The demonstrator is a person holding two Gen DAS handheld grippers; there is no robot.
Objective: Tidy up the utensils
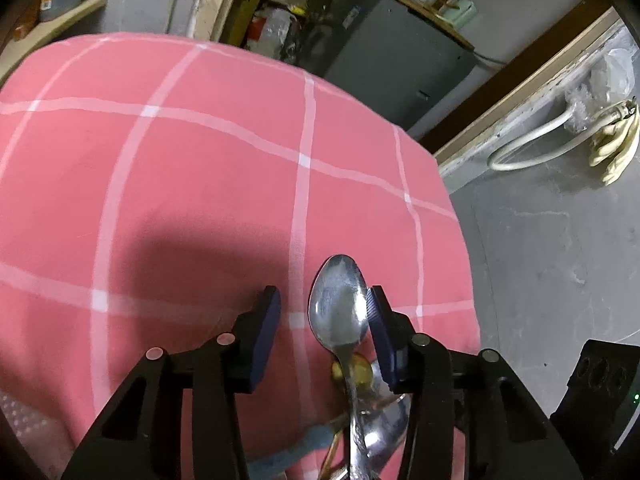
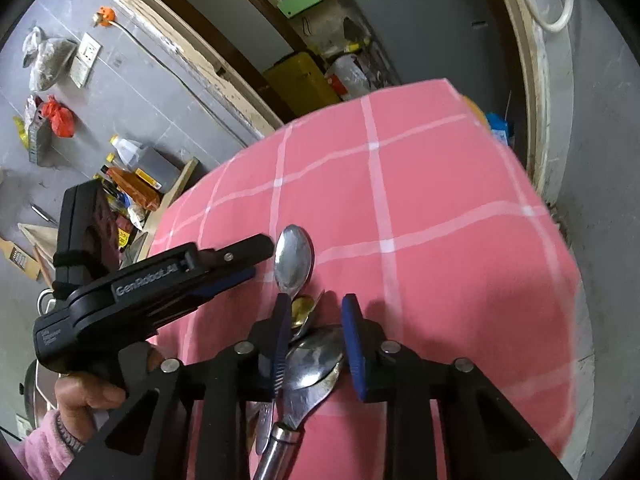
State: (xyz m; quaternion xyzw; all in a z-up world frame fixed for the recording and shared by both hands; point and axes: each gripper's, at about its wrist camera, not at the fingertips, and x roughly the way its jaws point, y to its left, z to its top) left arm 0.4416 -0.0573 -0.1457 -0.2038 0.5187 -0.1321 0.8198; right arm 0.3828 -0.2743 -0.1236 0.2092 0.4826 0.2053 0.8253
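Both tongs tilt down over the pink checked tabletop (image 1: 200,168). The left tongs (image 1: 324,312) gape half open, a spoon (image 1: 340,304) lying against the right pad, ungripped. The right tongs (image 2: 316,336) stand narrowly apart astride a ladle (image 2: 316,360) in the utensil pile, pads not pressing it.

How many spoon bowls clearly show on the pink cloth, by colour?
Silver spoon bowls: 2 (small silver spoon, large silver spoon)
Gold spoon bowls: 1 (gold spoon)
Total: 3; the overlapping pile may hide more.
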